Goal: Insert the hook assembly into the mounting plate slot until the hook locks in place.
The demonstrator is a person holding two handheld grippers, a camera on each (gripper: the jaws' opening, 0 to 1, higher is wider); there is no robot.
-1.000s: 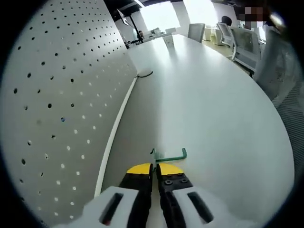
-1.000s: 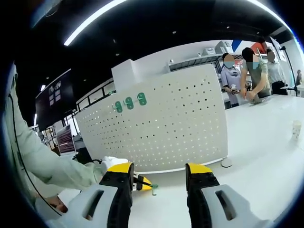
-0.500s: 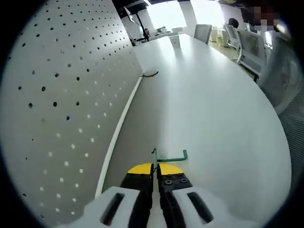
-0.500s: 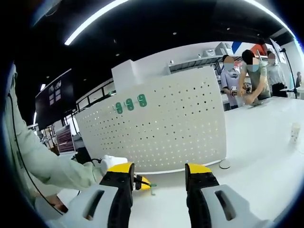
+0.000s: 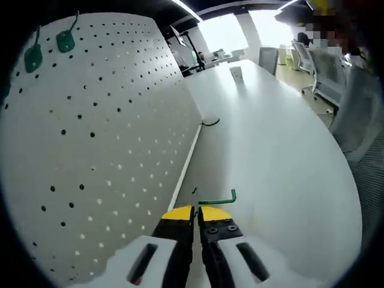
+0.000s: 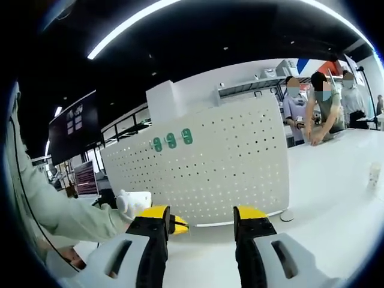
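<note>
In the left gripper view my left gripper [image 5: 195, 211] is shut on a green wire hook [image 5: 217, 198], whose bent end sticks out to the right above the yellow tips. The white pegboard [image 5: 102, 144] rises on the left, close by, with green hook plates [image 5: 65, 41] near its top. In the right gripper view my right gripper [image 6: 203, 217] stands open with nothing between its fingers, facing the pegboard [image 6: 240, 174] from a distance. Several green plates [image 6: 171, 140] hang high on it. The left gripper [image 6: 174, 225] shows low at the left, held by a gloved hand.
A white table [image 5: 270, 150] stretches away to the right of the pegboard, with a small black cable [image 5: 210, 121] at the board's foot. A person's sleeve [image 6: 60, 210] fills the left side. People [image 6: 318, 102] stand at a far table, chairs [image 5: 270, 59] beyond.
The left gripper has tilted up with the hook, so the pegboard's top and its green plates have come into sight. The right gripper stays open, nearly still.
</note>
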